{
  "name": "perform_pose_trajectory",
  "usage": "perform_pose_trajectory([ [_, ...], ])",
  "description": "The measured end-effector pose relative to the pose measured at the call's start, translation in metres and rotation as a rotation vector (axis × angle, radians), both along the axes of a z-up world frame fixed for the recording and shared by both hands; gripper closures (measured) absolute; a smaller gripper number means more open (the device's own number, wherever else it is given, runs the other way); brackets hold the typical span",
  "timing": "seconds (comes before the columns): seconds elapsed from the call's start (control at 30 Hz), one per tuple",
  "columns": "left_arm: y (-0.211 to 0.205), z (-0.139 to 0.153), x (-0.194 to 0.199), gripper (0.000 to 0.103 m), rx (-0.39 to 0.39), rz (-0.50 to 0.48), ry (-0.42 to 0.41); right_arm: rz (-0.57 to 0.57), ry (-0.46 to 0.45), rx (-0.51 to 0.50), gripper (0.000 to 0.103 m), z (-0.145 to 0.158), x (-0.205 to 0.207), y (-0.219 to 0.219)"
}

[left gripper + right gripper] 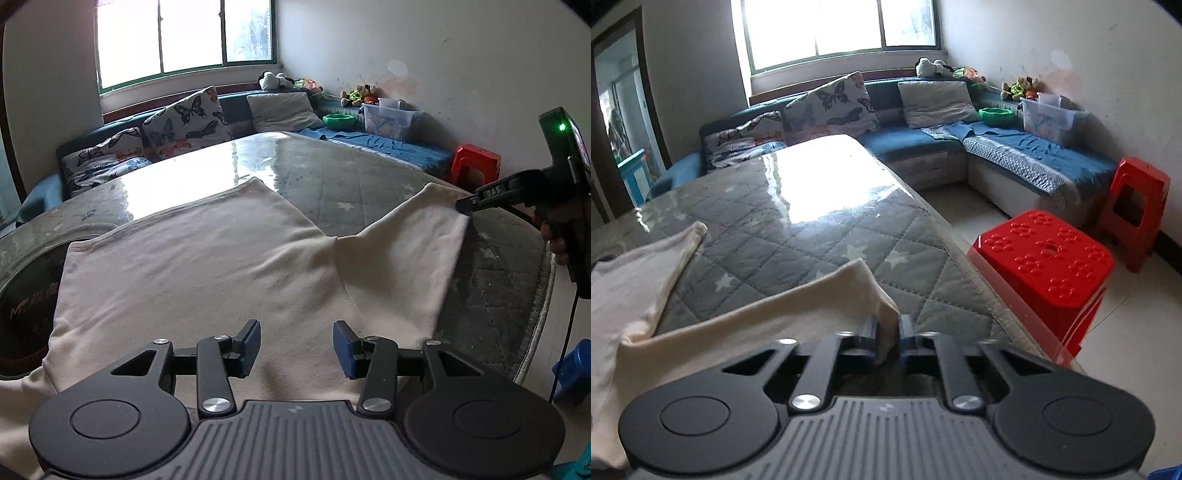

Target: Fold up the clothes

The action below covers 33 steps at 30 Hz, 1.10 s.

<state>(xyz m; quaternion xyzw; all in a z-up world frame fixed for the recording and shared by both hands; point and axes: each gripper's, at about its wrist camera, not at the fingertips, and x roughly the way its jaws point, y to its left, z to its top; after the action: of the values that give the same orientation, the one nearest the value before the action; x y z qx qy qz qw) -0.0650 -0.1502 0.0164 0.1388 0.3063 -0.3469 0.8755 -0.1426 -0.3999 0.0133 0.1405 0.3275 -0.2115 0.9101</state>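
Observation:
A cream T-shirt (207,266) lies spread flat on the grey quilted table (369,177). Its sleeve (406,251) reaches out to the right. My left gripper (297,347) hovers open over the shirt's near part, with nothing pinched between its blue pads. At the sleeve's far corner, my right gripper (466,206) comes in from the right, held by a hand (554,243). In the right wrist view the right gripper (889,332) is shut on the sleeve's (812,306) edge, with cream cloth showing between the fingers. The shirt's body (635,280) lies to the left.
A dark garment with lettering (26,306) lies under the shirt's left side. Two red stools (1045,266) (1134,206) stand past the table's right edge, and a blue one (572,369) nearer. A blue corner sofa (923,144) with cushions runs behind the table (798,229).

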Motion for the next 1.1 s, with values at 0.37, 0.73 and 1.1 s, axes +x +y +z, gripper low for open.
perform_pose_trajectory([
  [0.37, -0.007, -0.004, -0.003, 0.054, 0.006, -0.029, -0.006, -0.008, -0.066, 0.023, 0.096, 0.017, -0.012, 0.000],
  [0.73, 0.017, 0.006, -0.004, 0.051, -0.037, 0.020, -0.026, 0.235, -0.258, -0.022, 0.096, 0.112, -0.016, 0.057],
  [1.1, 0.068, 0.009, -0.005, 0.050, -0.086, 0.143, -0.028, 0.623, -0.285, -0.036, 0.096, 0.155, 0.030, 0.170],
])
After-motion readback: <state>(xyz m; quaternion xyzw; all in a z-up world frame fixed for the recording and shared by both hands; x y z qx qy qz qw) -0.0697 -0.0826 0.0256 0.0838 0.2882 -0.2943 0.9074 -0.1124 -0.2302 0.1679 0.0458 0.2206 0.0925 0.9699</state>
